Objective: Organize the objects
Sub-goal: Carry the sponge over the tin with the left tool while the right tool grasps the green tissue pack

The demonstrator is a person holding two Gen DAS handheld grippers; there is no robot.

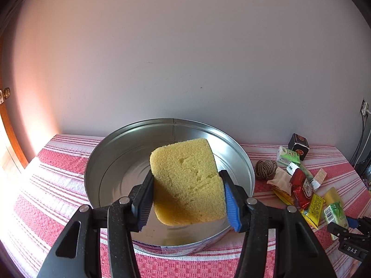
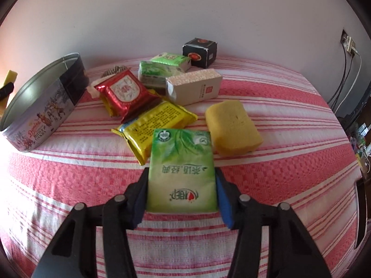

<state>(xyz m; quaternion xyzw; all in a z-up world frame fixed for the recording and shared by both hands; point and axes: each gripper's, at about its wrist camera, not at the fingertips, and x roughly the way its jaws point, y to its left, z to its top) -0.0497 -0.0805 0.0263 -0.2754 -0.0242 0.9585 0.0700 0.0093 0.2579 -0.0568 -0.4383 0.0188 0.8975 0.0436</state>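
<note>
My left gripper point(image 1: 186, 175) is shut on a yellow sponge point(image 1: 183, 159), held tilted over a round metal tin point(image 1: 111, 153) whose inside shows nothing in it. In the right wrist view the tin point(image 2: 41, 115) stands at the left on the red-and-white striped cloth point(image 2: 69, 173). My right gripper point(image 2: 182, 172) is shut on a green tissue pack point(image 2: 180, 150), with its pads pressed against the pack's long sides. The pack's far end lies against a yellow packet point(image 2: 155, 125).
Beside the green pack lies a second yellow sponge point(image 2: 234, 127). Behind it are a red packet point(image 2: 123, 90), a beige box point(image 2: 197, 85), two green packs point(image 2: 160, 71) and a black box point(image 2: 200, 52). A twine ball point(image 1: 265, 168) sits by the tin. Cables point(image 2: 347, 81) hang at right.
</note>
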